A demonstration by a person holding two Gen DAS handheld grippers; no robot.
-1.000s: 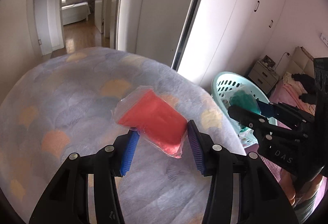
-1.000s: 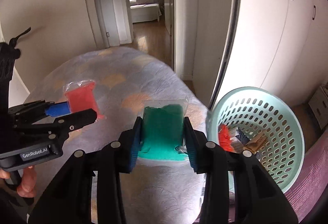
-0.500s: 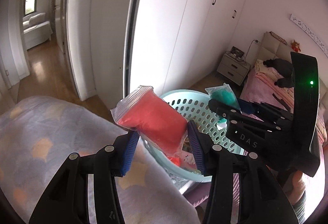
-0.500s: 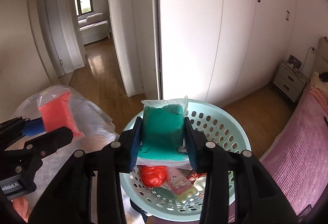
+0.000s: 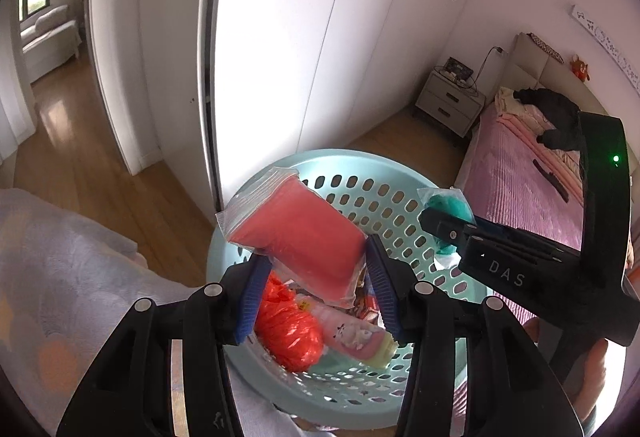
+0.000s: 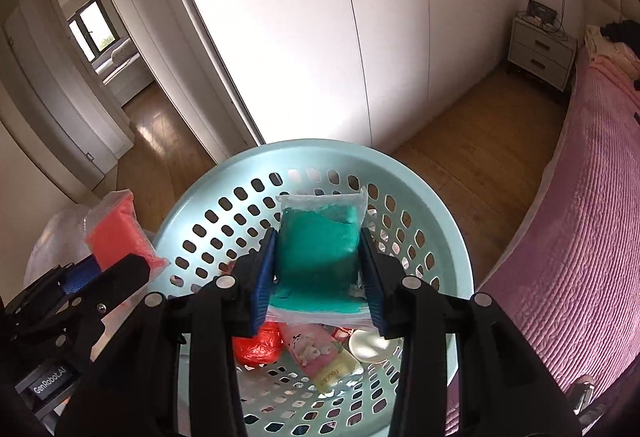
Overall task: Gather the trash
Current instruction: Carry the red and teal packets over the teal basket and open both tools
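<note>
Held in left gripper (image 5: 316,287): red bag (image 5: 298,233), clear plastic, clamped between the blue-padded fingers (image 5: 250,295), tilted, now hanging above the near-left part of the basket (image 5: 400,173). Held in right gripper (image 6: 316,277): green bag (image 6: 320,241), clear plastic with teal filling, pinched upright between narrowly parted fingers (image 6: 262,277), directly above the basket's middle. Basket: pale mint, perforated wall, standing on wood floor (image 6: 460,141) between the patterned cover (image 5: 60,269) at near left and the pink bed (image 6: 580,197) at right. Already inside: crumpled red plastic (image 5: 288,325), pink cartoon-print packet (image 5: 352,337), pale disc (image 6: 366,347), other wrappers too covered to name. Changed over the last second: both bags carried off the patterned cover, where they hung a second ago, rightward and slightly down to the basket; half a second ago only at its near rim, now well over its opening. Grip unaltered on either side throughout. Meaning for the task: transport done for both pieces, release not yet made; likely next, both grips let go so the bags drop among the trash. Risk noted: red bag nearer the rim, could catch the edge.
</note>
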